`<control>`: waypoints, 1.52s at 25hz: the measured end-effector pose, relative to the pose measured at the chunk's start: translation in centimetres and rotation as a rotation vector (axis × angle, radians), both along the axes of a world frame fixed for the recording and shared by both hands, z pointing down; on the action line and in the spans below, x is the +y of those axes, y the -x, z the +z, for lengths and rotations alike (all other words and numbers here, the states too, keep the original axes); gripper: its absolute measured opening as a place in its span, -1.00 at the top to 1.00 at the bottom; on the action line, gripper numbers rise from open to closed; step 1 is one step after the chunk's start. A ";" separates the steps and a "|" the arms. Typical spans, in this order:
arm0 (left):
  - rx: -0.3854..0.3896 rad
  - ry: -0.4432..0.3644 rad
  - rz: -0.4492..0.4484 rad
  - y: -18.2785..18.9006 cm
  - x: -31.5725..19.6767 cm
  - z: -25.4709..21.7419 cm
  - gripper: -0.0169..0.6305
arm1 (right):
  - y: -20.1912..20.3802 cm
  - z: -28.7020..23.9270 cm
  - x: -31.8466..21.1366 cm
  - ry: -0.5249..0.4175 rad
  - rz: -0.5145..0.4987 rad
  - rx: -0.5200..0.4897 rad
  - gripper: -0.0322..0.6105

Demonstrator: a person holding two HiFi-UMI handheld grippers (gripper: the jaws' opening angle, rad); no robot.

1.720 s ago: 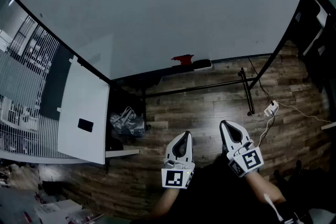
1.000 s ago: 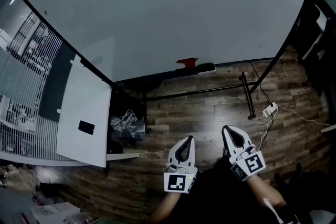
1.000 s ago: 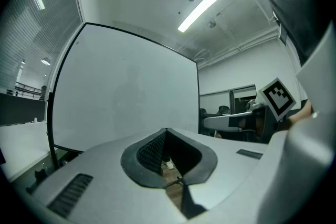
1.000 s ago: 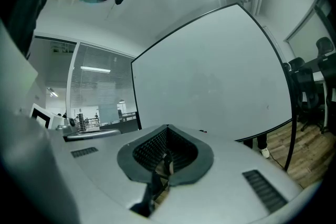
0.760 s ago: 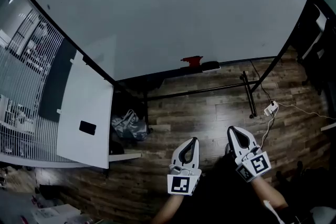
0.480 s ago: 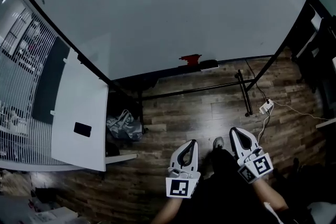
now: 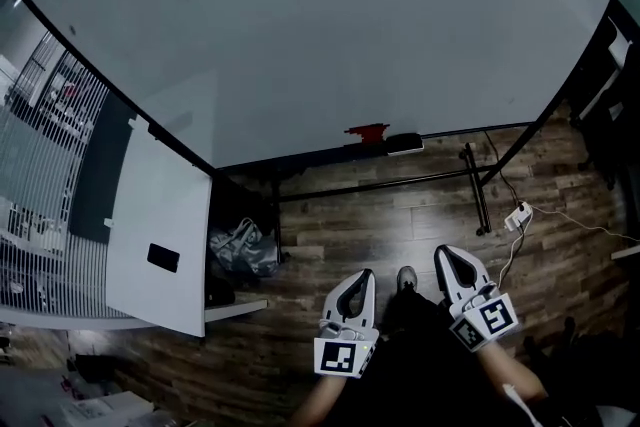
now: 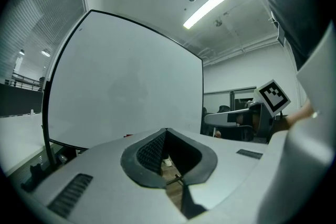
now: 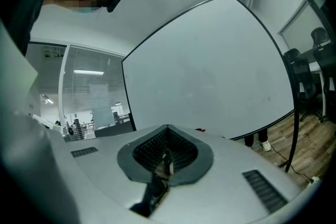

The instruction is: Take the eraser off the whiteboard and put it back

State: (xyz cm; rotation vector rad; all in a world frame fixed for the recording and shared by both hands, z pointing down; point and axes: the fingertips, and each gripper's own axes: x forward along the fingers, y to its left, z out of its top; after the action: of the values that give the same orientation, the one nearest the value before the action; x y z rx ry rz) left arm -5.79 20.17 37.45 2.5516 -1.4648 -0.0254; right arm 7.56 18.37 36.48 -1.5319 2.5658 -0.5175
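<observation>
Since the earliest picture both grippers have been shifted slightly, and the whiteboard's lower edge is seen a little nearer to them in the head view. A shoe (image 7: 406,277), unseen at first, is shown between them on the wooden floor (image 7: 400,215).

The left gripper (image 7: 366,275) is held level with its jaws pressed together at the tips. Nothing is pinched between them, and only floor is seen through the opening behind the tips. The right gripper (image 7: 442,252) is likewise closed and empty, its jaws met at the tips. Both are pointed toward the whiteboard (image 7: 320,25), which stands ahead of them.

The eraser (image 7: 405,144), taken to be the dark oblong block with a pale top, is found at the board's lower edge. It lies ahead of the grippers, between their two lines and well apart from both sets of tips. Just beside it, on the left gripper's side, a red item (image 7: 365,132) is set against the same edge; what it is cannot be told.

A dark stand bar (image 7: 478,190) is seen ahead of the right gripper. A white plug block (image 7: 517,213) lies on the floor ahead and to that gripper's right. To the left of the left gripper a white panel (image 7: 160,215) is seen. A crumpled bag (image 7: 240,247) lies between that panel and the gripper, somewhat ahead.
</observation>
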 end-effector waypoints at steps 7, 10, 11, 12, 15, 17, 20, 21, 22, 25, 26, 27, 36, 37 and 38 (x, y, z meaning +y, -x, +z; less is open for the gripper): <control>-0.072 -0.042 0.012 -2.0 -4.7 0.2 0.92 | -1.9 0.6 -4.5 -0.016 -0.014 -0.007 0.86; -0.072 -0.031 0.013 -3.4 -6.5 0.3 0.92 | -2.8 1.0 -6.3 -0.008 -0.025 -0.009 0.86; -0.077 -0.029 0.014 -3.7 -7.1 0.5 0.93 | -3.0 1.1 -6.9 -0.003 -0.031 -0.008 0.86; -0.080 -0.027 0.013 -4.1 -7.7 0.6 0.92 | -3.2 1.1 -7.5 -0.002 -0.038 -0.009 0.86; -0.080 -0.018 -0.004 -4.9 -9.6 0.6 0.92 | -3.9 1.6 -9.3 0.008 -0.062 0.006 0.86; -0.078 -0.020 -0.019 -5.3 -10.5 0.5 0.92 | -4.2 1.9 -10.1 0.018 -0.084 0.006 0.86; -0.090 -0.019 -0.043 -5.5 -11.3 0.6 0.92 | -4.3 2.2 -11.0 0.029 -0.118 -0.009 0.86; -0.095 -0.020 -0.053 -5.5 -11.5 0.7 0.92 | -4.3 2.2 -11.2 0.030 -0.127 -0.017 0.86; -0.097 -0.022 -0.063 -5.5 -11.8 0.7 0.92 | -4.5 2.2 -11.6 0.031 -0.133 -0.027 0.86; -0.094 -0.035 -0.085 -5.7 -12.8 0.6 0.92 | -5.3 2.6 -12.7 0.041 -0.138 -0.059 0.86; -0.093 -0.034 -0.087 -5.8 -13.1 0.6 0.92 | -5.5 2.8 -13.1 0.052 -0.134 -0.072 0.86; -0.092 -0.033 -0.086 -5.9 -13.3 0.5 0.92 | -5.7 3.0 -13.3 0.065 -0.129 -0.086 0.86; -0.082 -0.100 -0.030 -7.3 -16.0 0.6 0.93 | -6.9 6.6 -16.3 0.169 -0.088 -0.170 0.86; -0.075 -0.105 -0.023 -7.5 -16.4 0.6 0.93 | -7.0 7.1 -16.7 0.184 -0.083 -0.175 0.86; -0.070 -0.092 -0.020 -7.7 -16.6 0.8 0.92 | -7.1 7.5 -17.0 0.200 -0.079 -0.182 0.86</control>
State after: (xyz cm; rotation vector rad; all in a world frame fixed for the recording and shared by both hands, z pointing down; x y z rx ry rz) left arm 1.88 3.54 38.24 2.6356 -1.5482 -0.0064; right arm 14.66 1.33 44.02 -1.3690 2.5054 -0.9026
